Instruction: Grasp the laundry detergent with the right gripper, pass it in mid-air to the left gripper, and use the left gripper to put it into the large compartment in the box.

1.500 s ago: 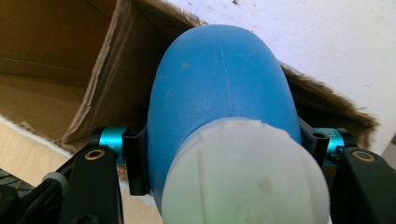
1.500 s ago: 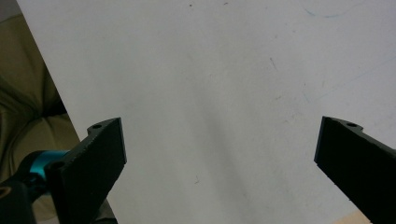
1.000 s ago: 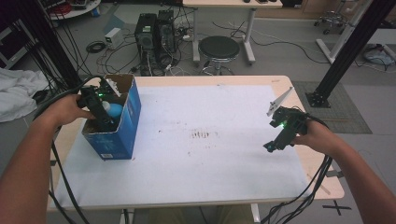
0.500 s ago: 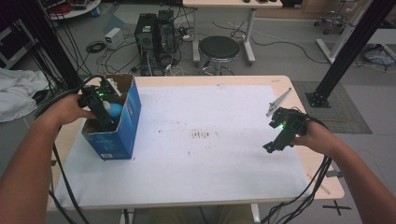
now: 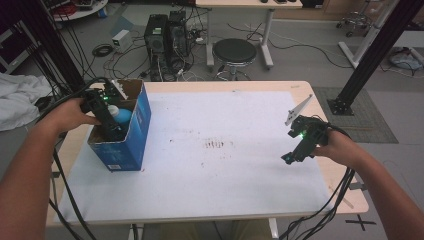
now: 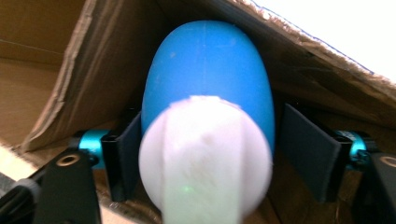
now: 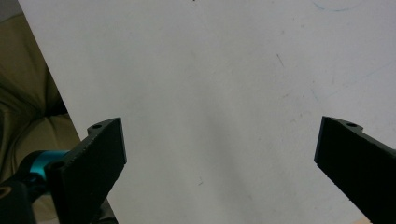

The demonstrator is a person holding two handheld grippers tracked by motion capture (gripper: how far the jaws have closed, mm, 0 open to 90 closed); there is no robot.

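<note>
A blue bottle with a white cap lies inside the blue cardboard box at the table's left side; from above the bottle peeks over the box's rim. My left gripper reaches down into the box, and its jaws have just been opening. The bottle sits between the pads, with a gap on the right side. My right gripper hovers over the white table top at the right. Its jaws stand wide open with nothing between them.
The box stands near the table's left edge, its flaps up. Behind the table are a round black stool, computer towers and loose cables on the floor. A black frame post rises at the back right. White cloth lies at the left.
</note>
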